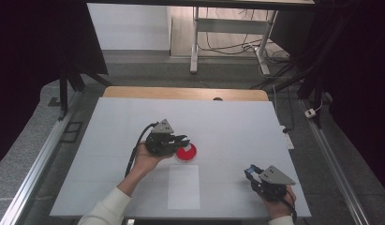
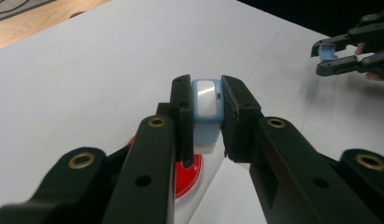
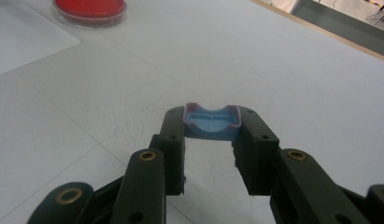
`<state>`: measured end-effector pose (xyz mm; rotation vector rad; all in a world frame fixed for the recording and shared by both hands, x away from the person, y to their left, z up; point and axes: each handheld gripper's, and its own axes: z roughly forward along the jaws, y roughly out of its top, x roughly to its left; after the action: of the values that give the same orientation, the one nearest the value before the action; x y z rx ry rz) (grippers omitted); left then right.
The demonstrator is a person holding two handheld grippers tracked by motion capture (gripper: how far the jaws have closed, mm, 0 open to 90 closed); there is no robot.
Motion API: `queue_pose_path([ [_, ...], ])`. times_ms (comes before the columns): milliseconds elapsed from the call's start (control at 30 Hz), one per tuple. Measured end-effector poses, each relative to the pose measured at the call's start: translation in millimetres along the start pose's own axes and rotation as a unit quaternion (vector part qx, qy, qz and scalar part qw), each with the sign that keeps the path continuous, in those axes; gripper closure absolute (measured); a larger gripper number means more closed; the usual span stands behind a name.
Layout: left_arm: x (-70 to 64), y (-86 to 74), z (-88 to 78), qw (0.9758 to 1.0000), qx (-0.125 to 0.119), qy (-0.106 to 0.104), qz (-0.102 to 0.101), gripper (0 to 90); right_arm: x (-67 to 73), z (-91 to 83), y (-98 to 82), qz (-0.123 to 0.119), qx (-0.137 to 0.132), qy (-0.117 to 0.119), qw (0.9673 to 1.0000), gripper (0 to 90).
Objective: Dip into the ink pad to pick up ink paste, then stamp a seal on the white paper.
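The white surface (image 1: pixel 110 140) is carrying the work, with a paler rectangular sheet (image 1: pixel 183 186) lying near the person's edge, at the middle. Just beyond that sheet's far end, a round red dish (image 1: pixel 187 153) is sitting flat on the surface.

The left gripper (image 1: pixel 183 139) is hovering over the left rim of the red dish, with its jaws clamped on a light blue and white block (image 2: pixel 206 106); the block is sitting upright between the jaw tips, raised off the surface.

The right gripper (image 1: pixel 250 173) is resting near the surface's right, near corner, well apart from the dish. Its jaws are clamped on a small blue cap-like piece (image 3: pixel 211 122), gripped at the tips with its hollow side facing up.
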<state>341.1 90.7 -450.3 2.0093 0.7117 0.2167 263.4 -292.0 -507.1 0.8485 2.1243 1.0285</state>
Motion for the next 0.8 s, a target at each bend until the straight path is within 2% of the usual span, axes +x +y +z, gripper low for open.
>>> queue_pose_path([
  [400,-2.3,2.9,-11.3,0.9998,-0.012,-0.019,-0.002,75.7,0.4,0.6,0.1,0.000,0.000,0.002,1.0000,64.8],
  [800,-10.1,3.7,-20.2,0.9997,-0.013,-0.019,0.009,75.6,0.4,0.4,0.6,-0.001,-0.002,0.002,1.0000,64.8],
])
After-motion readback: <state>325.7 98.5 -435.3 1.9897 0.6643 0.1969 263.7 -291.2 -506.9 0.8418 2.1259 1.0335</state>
